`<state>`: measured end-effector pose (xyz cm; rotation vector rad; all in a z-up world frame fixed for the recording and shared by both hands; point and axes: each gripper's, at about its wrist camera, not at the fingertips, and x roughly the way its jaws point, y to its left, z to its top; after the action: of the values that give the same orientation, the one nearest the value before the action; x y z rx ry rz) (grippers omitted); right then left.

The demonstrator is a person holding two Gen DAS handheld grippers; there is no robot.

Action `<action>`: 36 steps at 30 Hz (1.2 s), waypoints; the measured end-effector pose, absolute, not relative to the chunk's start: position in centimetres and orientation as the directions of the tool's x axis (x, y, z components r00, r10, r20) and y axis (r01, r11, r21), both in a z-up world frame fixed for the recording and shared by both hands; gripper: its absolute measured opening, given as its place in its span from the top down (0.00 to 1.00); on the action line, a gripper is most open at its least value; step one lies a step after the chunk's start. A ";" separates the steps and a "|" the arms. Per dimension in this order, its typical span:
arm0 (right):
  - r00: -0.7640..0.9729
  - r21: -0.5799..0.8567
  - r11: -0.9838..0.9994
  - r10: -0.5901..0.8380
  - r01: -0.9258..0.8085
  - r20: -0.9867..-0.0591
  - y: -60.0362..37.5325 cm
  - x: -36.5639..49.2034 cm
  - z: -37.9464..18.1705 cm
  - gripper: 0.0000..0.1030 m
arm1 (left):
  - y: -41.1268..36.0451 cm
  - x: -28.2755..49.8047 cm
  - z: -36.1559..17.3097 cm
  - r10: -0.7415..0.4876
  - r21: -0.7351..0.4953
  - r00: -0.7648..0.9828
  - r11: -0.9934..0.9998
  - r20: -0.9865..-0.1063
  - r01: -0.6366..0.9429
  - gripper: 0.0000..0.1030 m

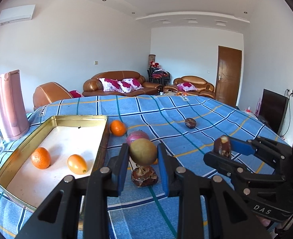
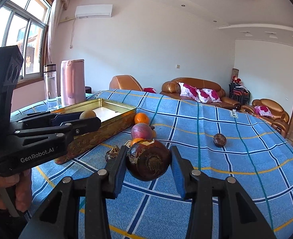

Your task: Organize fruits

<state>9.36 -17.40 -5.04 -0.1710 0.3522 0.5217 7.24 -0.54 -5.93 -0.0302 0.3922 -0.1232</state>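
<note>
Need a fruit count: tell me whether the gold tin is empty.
Not empty: the gold tin holds an orange and a small oval yellow-orange fruit.

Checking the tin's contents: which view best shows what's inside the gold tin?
The left wrist view: it looks down into the gold tin, showing an orange and a yellow fruit on its floor. The right wrist view catches mostly its side wall; the left gripper blocks the inside.

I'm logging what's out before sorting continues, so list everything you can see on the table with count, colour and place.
Tin tray: one, gold, table's left.
Oranges: two; one in tray, one beside it.
Yellow oval fruit: one, in tray.
Purple round fruit: one, mid-table.
Dark brown fruits: two loose on cloth.
Pink kettle: one, far left.
Clear bottle: one, beside kettle.
Left gripper: holds greenish-yellow fruit.
Right gripper: holds dark brown fruit.
</note>
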 end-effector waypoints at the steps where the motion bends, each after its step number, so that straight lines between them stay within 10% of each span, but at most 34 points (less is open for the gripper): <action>1: 0.807 -0.073 0.852 0.459 -0.518 -0.371 -17.1 9.4 -4.9 0.58 | -0.4 7.3 -5.9 -0.124 -0.055 0.916 0.992 -0.381 0.111 0.71; 36: 0.730 -0.110 0.758 0.564 -0.643 -0.386 -8.0 10.7 -2.9 0.57 | 8.2 7.5 -4.8 0.060 -0.040 0.919 0.996 -0.389 -0.083 0.71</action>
<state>10.69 -8.05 -2.90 -0.2442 0.3430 0.6719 7.49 8.20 -4.78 -0.0565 0.3985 0.0736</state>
